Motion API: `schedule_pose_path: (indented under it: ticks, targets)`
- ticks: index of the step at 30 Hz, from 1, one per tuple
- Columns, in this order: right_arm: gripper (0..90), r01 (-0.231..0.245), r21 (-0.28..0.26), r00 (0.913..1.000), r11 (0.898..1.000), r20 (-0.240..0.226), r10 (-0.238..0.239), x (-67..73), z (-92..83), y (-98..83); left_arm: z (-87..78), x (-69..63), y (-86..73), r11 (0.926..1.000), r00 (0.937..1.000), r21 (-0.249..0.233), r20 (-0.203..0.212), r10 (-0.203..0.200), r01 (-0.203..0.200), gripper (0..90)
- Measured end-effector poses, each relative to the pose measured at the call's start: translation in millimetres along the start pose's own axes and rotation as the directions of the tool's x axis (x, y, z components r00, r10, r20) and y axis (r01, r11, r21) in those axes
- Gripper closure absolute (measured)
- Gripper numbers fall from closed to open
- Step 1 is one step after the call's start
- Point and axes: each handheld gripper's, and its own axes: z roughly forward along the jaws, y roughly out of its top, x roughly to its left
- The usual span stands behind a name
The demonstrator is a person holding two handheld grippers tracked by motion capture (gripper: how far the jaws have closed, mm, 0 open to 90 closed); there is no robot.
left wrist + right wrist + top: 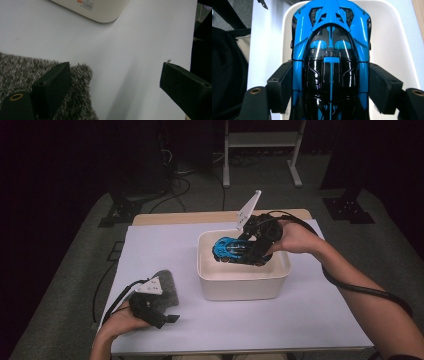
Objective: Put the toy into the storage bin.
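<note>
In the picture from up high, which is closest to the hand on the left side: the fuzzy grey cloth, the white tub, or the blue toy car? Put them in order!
From the left gripper, in the high view:
1. The fuzzy grey cloth, right beside it at the table's near left.
2. The cream rectangular plastic tub, in the middle of the table.
3. The shiny blue and black toy car, over the tub, held in the right gripper.

The table [300,320] is covered by a white sheet, with a strip of bare wood showing along its far edge. Directly on the sheet stands a cream rectangular tub [243,287], roughly at the middle. Near the front left corner lies a grey fluffy cloth [169,286], well apart from the tub. The table stands on grey carpet.
</note>
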Motion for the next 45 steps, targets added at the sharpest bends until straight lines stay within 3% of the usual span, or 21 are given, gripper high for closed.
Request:
schedule_pose_path:
  ticks: [13,45]
  targets:
    - [27.2,-0.03,0.033,0.9993,0.999,-0.021,0.031,-10.3,23.6,-10.4,3.8,2.4,4.0,0.9996,0.9997,0.014,0.002,0.024,-0.024,9.6]
    - [27.1,-0.044,0.068,0.9956,0.997,-0.08,0.05,-12.6,62.5,-20.3,4.3,-0.8,3.0,0.9995,0.9996,0.017,0.006,0.026,-0.026,9.6]
